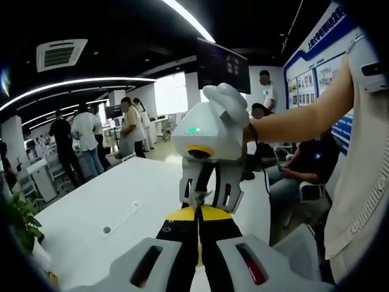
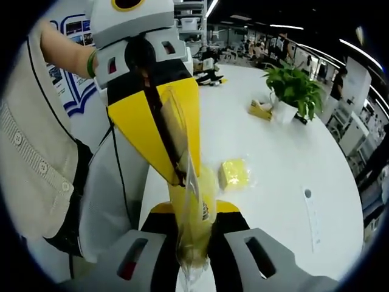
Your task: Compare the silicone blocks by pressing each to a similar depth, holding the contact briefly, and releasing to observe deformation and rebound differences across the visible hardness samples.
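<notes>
In the left gripper view the left tool (image 1: pixel 198 210) has its yellow-and-black jaws pressed together at the tips, meeting the tips of the right tool (image 1: pixel 209 198), which faces it from above, white-bodied with a green light and held by a person's hand (image 1: pixel 234 106); a small scrap of clear film seems caught between the meeting tips, though it is too small to be sure; below lies the white worktop (image 1: pixel 91 213) with a long flat white strip (image 1: pixel 121 219) on it; a green plant (image 1: pixel 18 219) stands at the worktop's edge; people stand in the office behind, and one sits on a chair at the right.

In the right gripper view the right tool (image 2: pixel 193 243) pinches the lower end of a clear plastic bag (image 2: pixel 191 207) with a yellowish silicone block inside; the left tool comes down from above, its yellow jaws closed on the bag's upper edge; a second yellow silicone block in wrap (image 2: pixel 234 173) lies on the worktop just beyond the bag, apart from it; a potted plant in a white pot (image 2: pixel 292 91) stands farther off, with a yellow item (image 2: pixel 260 109) beside it.
</notes>
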The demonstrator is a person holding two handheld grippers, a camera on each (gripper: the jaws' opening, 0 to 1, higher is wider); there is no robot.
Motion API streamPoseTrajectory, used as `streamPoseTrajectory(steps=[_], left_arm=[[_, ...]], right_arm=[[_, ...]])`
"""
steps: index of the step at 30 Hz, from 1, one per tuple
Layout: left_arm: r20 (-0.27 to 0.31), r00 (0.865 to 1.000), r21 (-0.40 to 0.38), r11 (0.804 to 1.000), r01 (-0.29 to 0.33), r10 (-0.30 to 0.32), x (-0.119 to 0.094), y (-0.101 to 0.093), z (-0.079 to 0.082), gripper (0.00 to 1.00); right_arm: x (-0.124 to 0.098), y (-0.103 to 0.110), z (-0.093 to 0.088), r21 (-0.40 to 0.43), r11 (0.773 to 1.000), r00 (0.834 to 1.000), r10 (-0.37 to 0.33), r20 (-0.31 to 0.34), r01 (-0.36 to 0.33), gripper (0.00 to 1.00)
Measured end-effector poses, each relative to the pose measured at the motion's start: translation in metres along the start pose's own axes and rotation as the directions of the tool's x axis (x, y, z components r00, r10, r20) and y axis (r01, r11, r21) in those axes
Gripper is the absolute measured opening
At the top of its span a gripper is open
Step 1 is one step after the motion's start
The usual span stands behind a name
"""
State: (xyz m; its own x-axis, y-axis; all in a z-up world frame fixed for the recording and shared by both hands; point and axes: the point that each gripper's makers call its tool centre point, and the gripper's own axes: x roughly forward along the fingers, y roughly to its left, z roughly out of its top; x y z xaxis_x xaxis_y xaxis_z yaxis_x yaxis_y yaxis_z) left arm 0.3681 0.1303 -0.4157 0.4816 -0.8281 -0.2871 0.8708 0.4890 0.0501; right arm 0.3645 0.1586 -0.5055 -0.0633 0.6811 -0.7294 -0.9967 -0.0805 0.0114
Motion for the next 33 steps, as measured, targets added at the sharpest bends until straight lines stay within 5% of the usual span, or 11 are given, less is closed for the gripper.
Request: streamPoseTrajectory(steps=[12,33], left_arm=[[-0.002,1.000,-0.015,1.000,-0.007,0.007,0.000,0.000,0.005,0.00],[0.006,1.000,-0.004,1.000,-0.017,0.017,0.001,-0.001,0.013,0.00]], right_arm=[[-0.004,0.004,0.003,0.036,0.999,1.000,0.019,0.014,-0.020,0.14],[-0.010,0.000,0.009,-0.032,0.999,0.999,-0.001,0.047,0.003,0.19]])
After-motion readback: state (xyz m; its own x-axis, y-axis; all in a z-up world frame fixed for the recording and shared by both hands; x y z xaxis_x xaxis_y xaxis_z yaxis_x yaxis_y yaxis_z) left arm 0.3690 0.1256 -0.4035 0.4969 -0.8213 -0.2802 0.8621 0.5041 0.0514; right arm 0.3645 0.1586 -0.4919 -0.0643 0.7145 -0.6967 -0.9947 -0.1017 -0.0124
